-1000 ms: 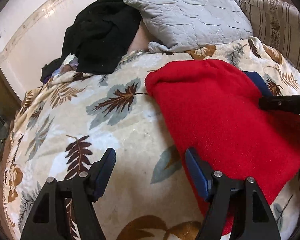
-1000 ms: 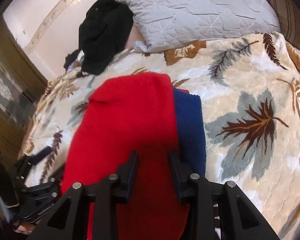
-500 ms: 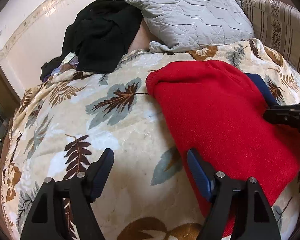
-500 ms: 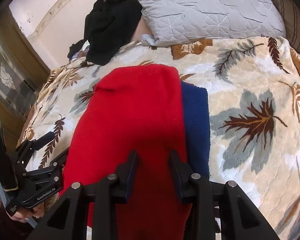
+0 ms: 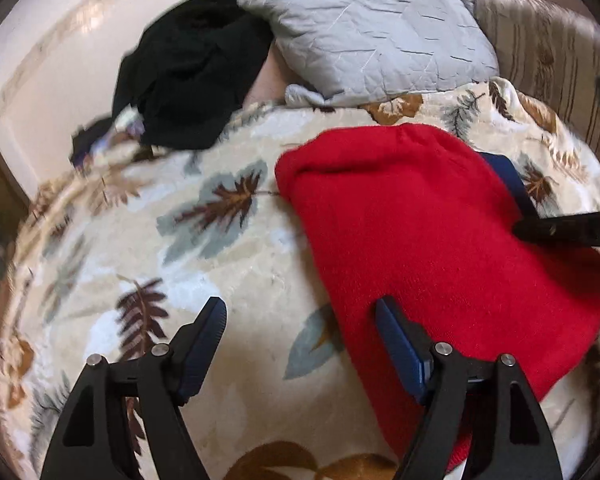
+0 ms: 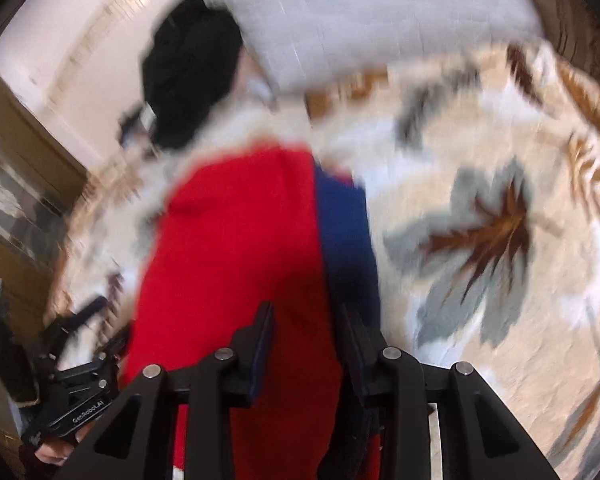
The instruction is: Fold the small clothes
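Observation:
A red knit garment (image 5: 428,240) lies folded on the leaf-print blanket (image 5: 204,248), with a blue layer (image 5: 508,180) showing along its right edge. My left gripper (image 5: 300,332) is open and empty above the blanket, its right finger at the garment's left edge. My right gripper (image 6: 306,340) has its jaws close together around the garment's near edge, red (image 6: 236,248) and blue (image 6: 344,224) cloth between them. Its black finger (image 5: 568,228) shows at the right of the left wrist view.
A grey quilted pillow (image 5: 372,36) and a heap of black clothes (image 5: 192,72) lie at the far end of the bed. A striped cushion (image 5: 556,48) is at the far right. A white wall (image 5: 40,48) is on the left.
The right wrist view has swung and blurred as the right gripper moves with the garment. The left gripper has stayed open in about the same place.

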